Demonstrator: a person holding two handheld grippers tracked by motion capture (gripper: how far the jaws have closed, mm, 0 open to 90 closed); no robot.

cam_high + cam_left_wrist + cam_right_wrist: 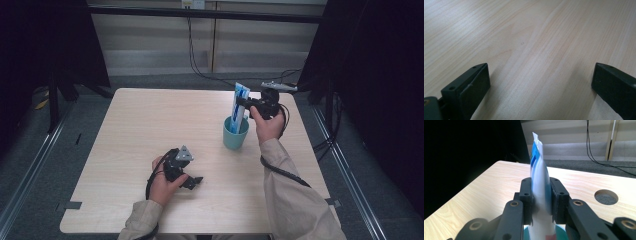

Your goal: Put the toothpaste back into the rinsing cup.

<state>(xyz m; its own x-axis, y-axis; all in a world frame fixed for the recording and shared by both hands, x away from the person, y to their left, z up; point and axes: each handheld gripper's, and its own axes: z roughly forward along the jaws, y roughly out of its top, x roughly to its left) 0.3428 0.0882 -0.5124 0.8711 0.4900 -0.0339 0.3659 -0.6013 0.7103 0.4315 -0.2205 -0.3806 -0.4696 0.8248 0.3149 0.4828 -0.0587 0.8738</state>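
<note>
A: Tube, blue and white, is seen right of centre in the high view, standing nearly upright with its lower end inside the teal cup. It is clamped about mid-height by the right gripper; in the right gripper view the two black jaws are pressed flat against both faces of the tube, with no gap visible.

B: Progress is judged as late. The tube is already lowered into the cup, but release is not yet made. What appears left: the jaws to be opened and the gripper drawn clear. Whether the tube's base is seated on the cup floor cannot be told, since the cup wall hides it.

A: Left gripper is noted at lower centre-left of the high view, resting low over the table, well apart from the cup. In the left gripper view its jaws are spread wide, and bare wood is seen between them; nothing is held.

B: Limits are recorded. The tube's print is blurred and cannot be read. In the right gripper view the cup rim is cut off at the bottom edge. A round hole in the tabletop is seen at right of that frame.
</note>
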